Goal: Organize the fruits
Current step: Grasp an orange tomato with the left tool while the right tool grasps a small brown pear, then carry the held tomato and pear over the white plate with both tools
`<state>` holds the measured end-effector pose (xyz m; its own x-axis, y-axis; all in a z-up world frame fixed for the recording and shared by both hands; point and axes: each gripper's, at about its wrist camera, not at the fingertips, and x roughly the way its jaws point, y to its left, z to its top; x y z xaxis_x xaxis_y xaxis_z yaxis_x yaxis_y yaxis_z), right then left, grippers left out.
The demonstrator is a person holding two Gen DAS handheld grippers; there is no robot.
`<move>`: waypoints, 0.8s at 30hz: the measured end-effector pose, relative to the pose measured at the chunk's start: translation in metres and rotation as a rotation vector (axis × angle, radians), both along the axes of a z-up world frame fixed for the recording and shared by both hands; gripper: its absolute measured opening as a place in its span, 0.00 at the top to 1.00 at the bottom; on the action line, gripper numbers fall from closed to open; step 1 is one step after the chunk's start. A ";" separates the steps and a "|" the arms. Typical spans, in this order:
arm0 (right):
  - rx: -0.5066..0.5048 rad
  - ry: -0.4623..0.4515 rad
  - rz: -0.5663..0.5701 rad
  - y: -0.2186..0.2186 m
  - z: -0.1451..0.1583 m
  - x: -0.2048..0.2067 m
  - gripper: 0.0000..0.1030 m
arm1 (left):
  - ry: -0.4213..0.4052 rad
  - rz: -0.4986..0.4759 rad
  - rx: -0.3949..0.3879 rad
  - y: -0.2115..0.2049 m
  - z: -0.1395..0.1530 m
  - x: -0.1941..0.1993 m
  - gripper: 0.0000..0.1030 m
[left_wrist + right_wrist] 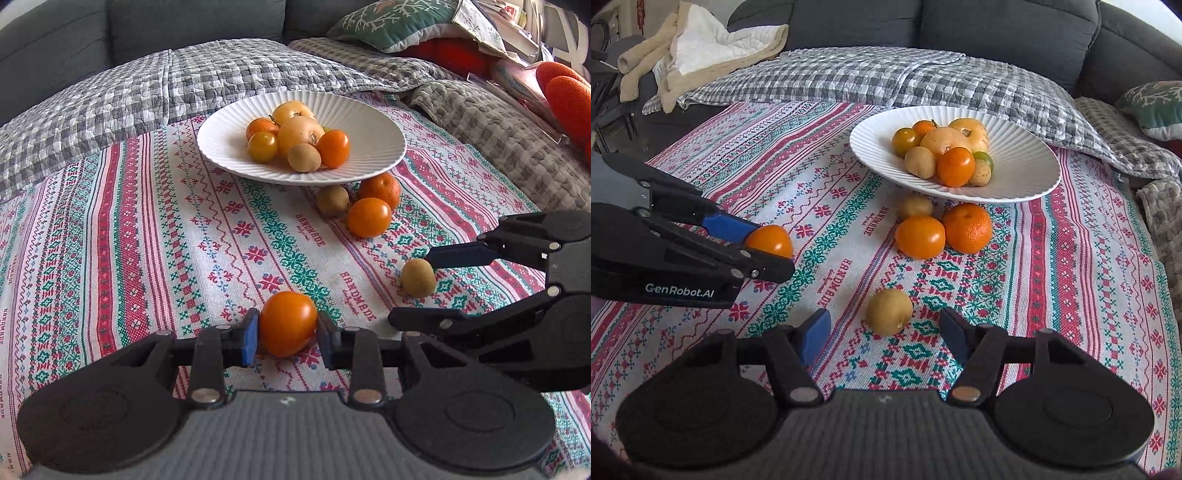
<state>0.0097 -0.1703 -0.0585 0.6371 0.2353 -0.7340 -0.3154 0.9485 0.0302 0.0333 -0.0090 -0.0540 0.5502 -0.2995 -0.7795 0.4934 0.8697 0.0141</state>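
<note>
1. My left tongs [287,334] are clamping an orange tomato [288,323], low over the patterned cloth [147,258]. The skin is smooth and the pads [251,332] are biting only at its sides, so it is risking a slip or a squash if I squeeze harder.
2. My right tongs [884,332] are standing apart around a small brown fruit [889,311], pads not touching it. It is round and could be rolling away on contact with one pad first.
3. The white fluted plate [369,122] is already holding a heap of fruit. Dropping more on top is risking a roll-off over the shallow rim.
4. A mandarin [967,227], another orange tomato [919,236] and a second brown fruit [915,206] are lying right by the plate's near edge, so reaching in may be knocking them.
5. Both tongs are working near each other, so I am risking a bump.
</note>
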 end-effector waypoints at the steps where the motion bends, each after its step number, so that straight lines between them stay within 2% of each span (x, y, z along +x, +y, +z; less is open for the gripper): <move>1: -0.001 -0.002 0.001 0.000 0.000 0.000 0.50 | 0.001 0.001 0.001 0.000 0.000 -0.001 0.81; 5: 0.000 -0.004 0.009 -0.001 0.001 0.000 0.68 | 0.001 0.001 0.007 -0.001 0.000 -0.001 0.81; 8: 0.001 -0.004 0.011 -0.001 0.002 0.000 0.77 | 0.001 0.001 0.011 -0.003 0.000 -0.001 0.81; 24: 0.031 -0.013 -0.033 -0.012 0.013 0.001 0.77 | 0.011 -0.004 -0.012 -0.006 0.009 -0.001 0.81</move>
<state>0.0106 -0.1827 -0.0456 0.6548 0.2363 -0.7179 -0.2841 0.9572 0.0560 0.0328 -0.0152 -0.0449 0.5406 -0.3108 -0.7817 0.4970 0.8678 -0.0013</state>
